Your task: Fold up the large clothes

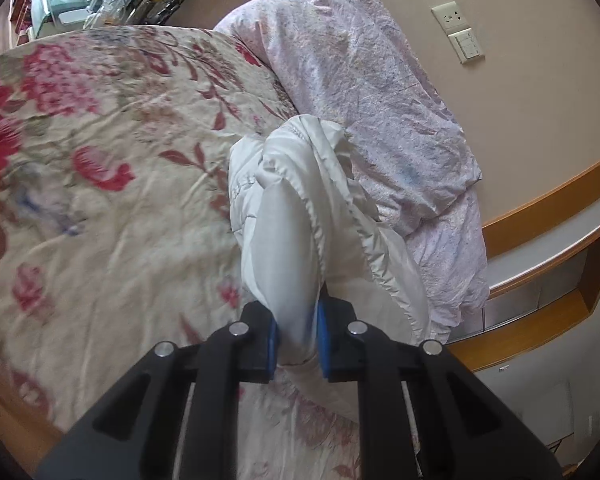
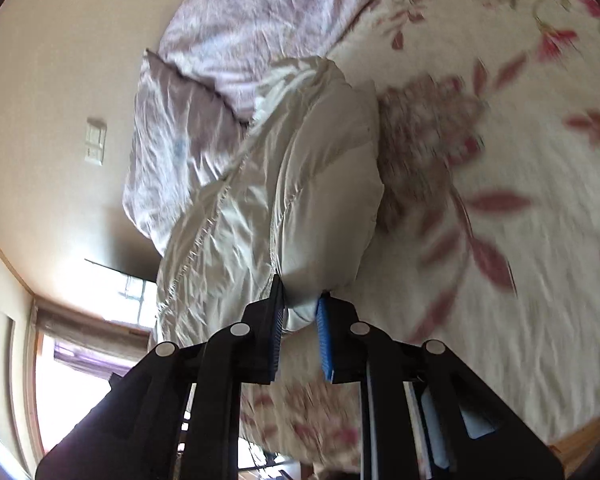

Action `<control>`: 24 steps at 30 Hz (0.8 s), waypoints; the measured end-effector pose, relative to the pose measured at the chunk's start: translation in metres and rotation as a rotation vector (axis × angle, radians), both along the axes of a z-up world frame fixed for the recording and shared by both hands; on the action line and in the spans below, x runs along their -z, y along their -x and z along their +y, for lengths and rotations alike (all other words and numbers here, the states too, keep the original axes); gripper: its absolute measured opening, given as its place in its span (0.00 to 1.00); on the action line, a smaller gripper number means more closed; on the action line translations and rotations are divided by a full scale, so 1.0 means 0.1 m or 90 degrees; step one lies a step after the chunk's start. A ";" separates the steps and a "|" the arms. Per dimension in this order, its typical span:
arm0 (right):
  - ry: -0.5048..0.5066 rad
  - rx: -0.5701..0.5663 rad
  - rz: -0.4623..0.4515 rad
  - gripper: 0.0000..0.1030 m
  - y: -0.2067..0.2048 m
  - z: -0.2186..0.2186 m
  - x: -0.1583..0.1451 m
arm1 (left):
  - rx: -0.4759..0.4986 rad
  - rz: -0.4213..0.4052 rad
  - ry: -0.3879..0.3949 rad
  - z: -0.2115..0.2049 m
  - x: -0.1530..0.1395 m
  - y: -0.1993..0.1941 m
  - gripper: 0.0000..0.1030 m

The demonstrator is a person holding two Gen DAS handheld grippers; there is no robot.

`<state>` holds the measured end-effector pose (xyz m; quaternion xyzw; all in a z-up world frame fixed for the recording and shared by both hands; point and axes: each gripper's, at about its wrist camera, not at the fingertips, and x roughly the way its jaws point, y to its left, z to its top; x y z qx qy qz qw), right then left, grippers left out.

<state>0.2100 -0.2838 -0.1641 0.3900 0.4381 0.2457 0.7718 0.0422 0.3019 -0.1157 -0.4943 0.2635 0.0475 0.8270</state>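
Observation:
A white puffy quilted jacket (image 1: 300,208) hangs bunched above a bed with a cream floral bedspread (image 1: 100,160). My left gripper (image 1: 297,334) is shut on a fold of the jacket between its blue pads. In the right wrist view my right gripper (image 2: 300,320) is shut on another padded part of the jacket (image 2: 300,184). The jacket stretches away from both grippers, lifted off the floral bedspread (image 2: 500,160). The rest of the jacket's shape is hidden in its folds.
A pale lilac duvet (image 1: 360,80) is heaped along the wall side of the bed, and it also shows in the right wrist view (image 2: 228,20). A wooden shelf (image 1: 540,248) and wall sockets (image 1: 456,20) lie beyond. A window (image 2: 80,380) is at lower left.

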 end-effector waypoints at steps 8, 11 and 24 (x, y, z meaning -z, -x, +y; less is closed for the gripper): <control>0.311 0.100 -0.098 0.49 0.41 0.10 -0.44 | 0.011 0.026 -0.046 -0.07 0.08 0.17 0.38; 0.362 0.093 -0.158 0.50 0.41 0.34 -0.65 | 0.010 0.031 -0.082 -0.12 0.06 0.15 0.63; 0.423 -0.084 -0.272 0.50 0.03 2.13 -0.76 | 0.012 0.015 -0.115 -0.17 0.03 0.19 0.85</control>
